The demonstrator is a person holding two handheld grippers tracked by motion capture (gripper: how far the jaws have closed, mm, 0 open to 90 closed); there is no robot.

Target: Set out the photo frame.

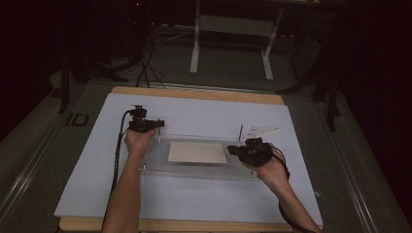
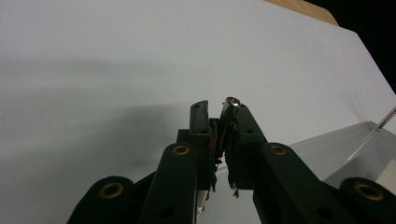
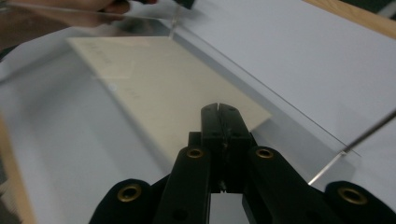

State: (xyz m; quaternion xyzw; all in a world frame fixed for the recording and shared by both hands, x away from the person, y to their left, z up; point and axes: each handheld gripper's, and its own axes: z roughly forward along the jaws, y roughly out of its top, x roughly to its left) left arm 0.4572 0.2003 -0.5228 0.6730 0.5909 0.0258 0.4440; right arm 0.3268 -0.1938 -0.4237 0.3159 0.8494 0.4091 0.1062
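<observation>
Assembly approx. mid-stage: clear acrylic plate [image 1: 194, 167] w/ cream rectangular sheet [image 1: 197, 152] is being kept flat at centre of blue-covered bench [image 1: 204, 114]. Left hand-held gripper [image 2: 215, 108] is clenching a small metal screw [image 2: 232, 101] at plate's left corner; right hand-held gripper [image 3: 218, 108] is being held clenched, empty, over sheet.

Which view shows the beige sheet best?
The high view: the whole beige sheet lies inside the clear tray. The right gripper view shows it closer, partly behind the jaws. The left gripper view shows one corner.
</observation>
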